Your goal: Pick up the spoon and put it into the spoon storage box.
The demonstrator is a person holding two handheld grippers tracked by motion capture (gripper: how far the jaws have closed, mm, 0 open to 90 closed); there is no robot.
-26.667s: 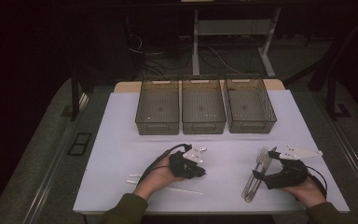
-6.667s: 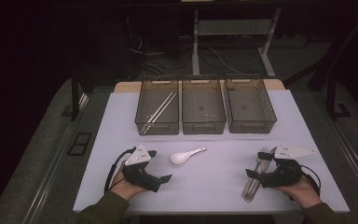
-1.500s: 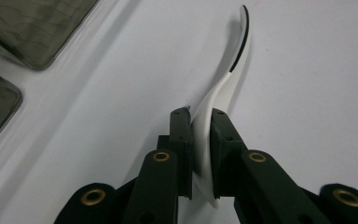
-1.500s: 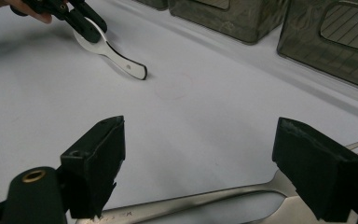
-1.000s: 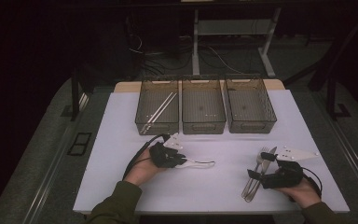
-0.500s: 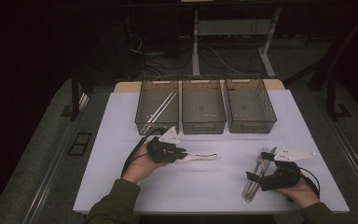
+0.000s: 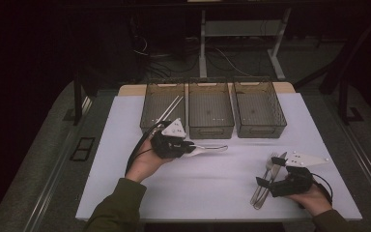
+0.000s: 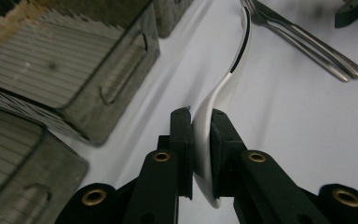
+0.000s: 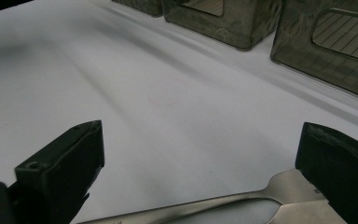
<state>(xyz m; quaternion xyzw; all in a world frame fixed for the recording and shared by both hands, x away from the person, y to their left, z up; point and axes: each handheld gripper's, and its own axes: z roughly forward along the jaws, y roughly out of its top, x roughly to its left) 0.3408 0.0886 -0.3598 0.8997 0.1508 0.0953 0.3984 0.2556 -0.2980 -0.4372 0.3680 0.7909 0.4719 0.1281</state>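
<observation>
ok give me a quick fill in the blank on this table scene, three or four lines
1. The left gripper is shut on a white ____.
2. The right gripper has its jaws ____.
3. At the back of the table stand ____ mesh bins in a row.
4. The chopsticks lie in the ____ bin of that row in the high view.

Missing words: spoon; open; three; left

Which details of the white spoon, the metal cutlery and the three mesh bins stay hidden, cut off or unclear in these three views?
- White ceramic spoon: in the left gripper view the black left gripper covers part of its handle, and the far end runs off the top edge.
- Silver metal forks: in the high view too small to count; the right gripper overlaps them.
- Pale sticks in the left grey mesh bin: high view, too thin to identify.
</observation>
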